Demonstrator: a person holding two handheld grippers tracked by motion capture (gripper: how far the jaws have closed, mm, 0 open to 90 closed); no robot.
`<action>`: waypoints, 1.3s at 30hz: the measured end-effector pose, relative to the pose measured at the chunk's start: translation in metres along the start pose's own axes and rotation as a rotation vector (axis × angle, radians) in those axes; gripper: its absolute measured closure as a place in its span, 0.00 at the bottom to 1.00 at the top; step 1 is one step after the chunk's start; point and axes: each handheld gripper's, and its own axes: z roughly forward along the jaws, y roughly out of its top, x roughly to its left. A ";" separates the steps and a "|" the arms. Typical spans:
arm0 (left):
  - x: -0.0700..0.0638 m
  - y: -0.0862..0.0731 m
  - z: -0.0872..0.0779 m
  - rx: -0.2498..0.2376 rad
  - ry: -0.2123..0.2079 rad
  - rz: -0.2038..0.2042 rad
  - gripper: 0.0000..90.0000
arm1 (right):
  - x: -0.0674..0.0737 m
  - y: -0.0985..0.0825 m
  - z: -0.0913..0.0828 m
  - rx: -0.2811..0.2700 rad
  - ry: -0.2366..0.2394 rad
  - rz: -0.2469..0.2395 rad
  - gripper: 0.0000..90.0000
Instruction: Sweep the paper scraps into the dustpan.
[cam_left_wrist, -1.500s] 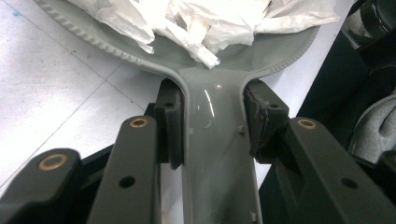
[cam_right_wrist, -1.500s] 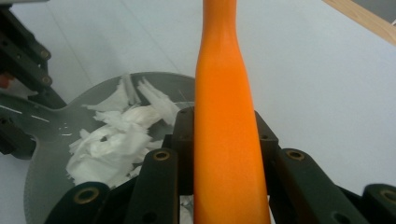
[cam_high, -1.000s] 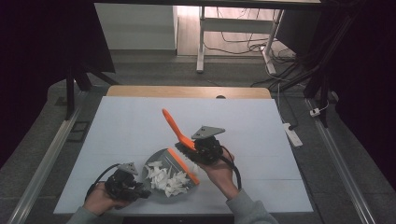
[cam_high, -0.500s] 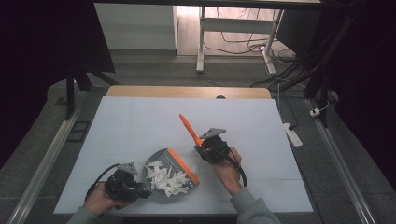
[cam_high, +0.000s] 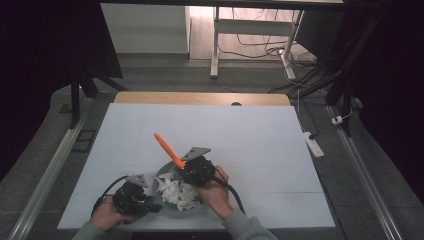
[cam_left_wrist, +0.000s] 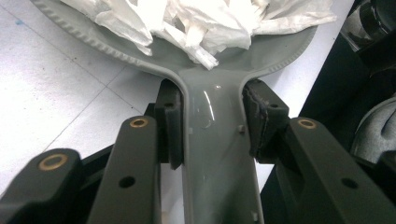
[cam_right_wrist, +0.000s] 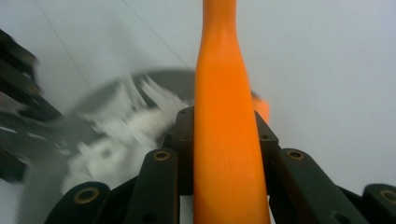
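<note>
A grey dustpan lies flat near the table's front edge, heaped with white paper scraps. My left gripper is shut on its handle. In the left gripper view the pads press both sides of the dustpan handle, with the paper scraps just beyond. My right gripper hovers over the pan's far right rim, shut on an orange brush handle that slants up and to the left. In the right gripper view the orange handle runs up between the jaws, with blurred scraps below.
The white table has a wooden strip along its far edge. Metal rails run along both sides. A white power strip lies on the floor to the right. Both forearms come in at the bottom.
My right gripper has carried the orange brush left and down, from beside the dustpan's right edge to over the pan. The left gripper and dustpan have stayed put.
</note>
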 end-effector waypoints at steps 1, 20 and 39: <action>0.000 0.000 0.000 -0.002 0.000 0.000 0.68 | 0.003 0.005 -0.001 -0.011 0.003 -0.016 0.79; 0.006 -0.004 -0.001 -0.037 0.013 -0.012 0.68 | -0.031 0.009 -0.035 -0.133 -0.054 0.018 0.79; 0.006 -0.004 -0.009 -0.114 0.046 -0.054 0.68 | -0.064 -0.020 -0.072 -0.146 -0.074 0.044 0.79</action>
